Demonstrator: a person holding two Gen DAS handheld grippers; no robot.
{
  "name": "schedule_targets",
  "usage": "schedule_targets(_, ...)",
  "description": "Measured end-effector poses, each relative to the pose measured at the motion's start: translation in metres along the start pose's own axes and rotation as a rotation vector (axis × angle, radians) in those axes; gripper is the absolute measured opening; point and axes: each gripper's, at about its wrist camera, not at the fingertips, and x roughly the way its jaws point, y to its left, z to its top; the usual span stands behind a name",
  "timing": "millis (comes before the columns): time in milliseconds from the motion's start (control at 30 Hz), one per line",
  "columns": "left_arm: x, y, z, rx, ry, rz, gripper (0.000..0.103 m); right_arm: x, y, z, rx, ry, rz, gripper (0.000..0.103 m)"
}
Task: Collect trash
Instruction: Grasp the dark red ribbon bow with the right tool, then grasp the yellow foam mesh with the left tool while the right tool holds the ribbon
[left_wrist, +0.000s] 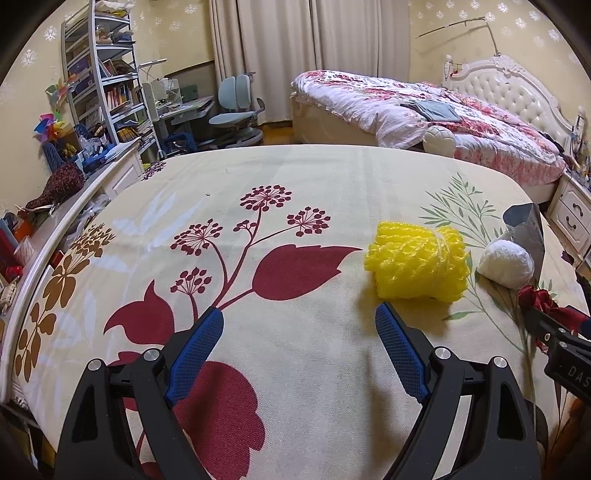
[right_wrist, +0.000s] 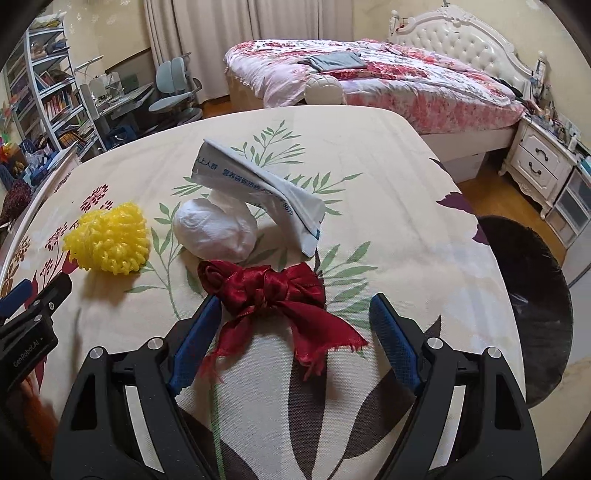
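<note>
Trash lies on a table under a flowered cloth (right_wrist: 369, 155). A dark red ribbon bow (right_wrist: 273, 291) sits between the fingers of my right gripper (right_wrist: 295, 300), which is open; its left pad (right_wrist: 195, 343) is at the bow's edge and the right pad is well clear. Behind the bow are a white crumpled wad (right_wrist: 216, 230), a folded blue-and-white packet (right_wrist: 266, 181) and a yellow foam net (right_wrist: 109, 240). My left gripper (left_wrist: 299, 310) hangs open over bare cloth, with the yellow net (left_wrist: 417, 264) just past its right fingertip. The wad (left_wrist: 506, 262) and bow (left_wrist: 543, 302) lie further right.
A dark round bin (right_wrist: 532, 314) stands off the table's right edge. A bed with a flowered quilt (right_wrist: 388, 81) and a white nightstand (right_wrist: 539, 162) lie beyond. Left of the table are a cluttered ledge (left_wrist: 55, 206), a bookshelf (left_wrist: 107, 85) and a desk chair (left_wrist: 236, 107).
</note>
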Motion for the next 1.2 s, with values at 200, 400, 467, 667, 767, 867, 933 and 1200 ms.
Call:
schedule_targets(200,0.000,-0.003,0.000,0.010,-0.002,0.004,0.084,0.003,0.010,0.006,-0.009,-0.007,0.026,0.080)
schedule_targets(400,0.001,-0.009,0.000,0.009,0.001,-0.006,0.084,0.006,0.019,0.004,-0.064,0.001,-0.002,0.066)
schedule_targets(467,0.001,-0.011,0.000,0.012,0.000,-0.012,0.084,0.004,0.017,0.002,-0.077,-0.003,-0.010,0.060)
schedule_targets(667,0.000,-0.018,0.001,0.022,-0.003,-0.025,0.084,-0.002,0.005,-0.003,-0.070,-0.010,-0.011,0.054)
schedule_targets(767,-0.002,-0.020,0.000,0.023,-0.007,-0.036,0.084,-0.005,-0.004,-0.007,-0.066,-0.014,-0.025,0.054)
schedule_targets(867,-0.003,-0.025,0.000,0.031,-0.015,-0.052,0.084,-0.007,-0.015,-0.009,-0.057,-0.018,-0.042,0.054)
schedule_targets(933,-0.004,-0.030,0.000,0.041,-0.019,-0.064,0.084,-0.008,-0.022,-0.009,-0.049,-0.019,-0.048,0.054)
schedule_targets(1200,-0.003,-0.047,0.005,0.070,-0.043,-0.117,0.084,-0.005,-0.049,-0.003,-0.004,-0.019,-0.061,0.054)
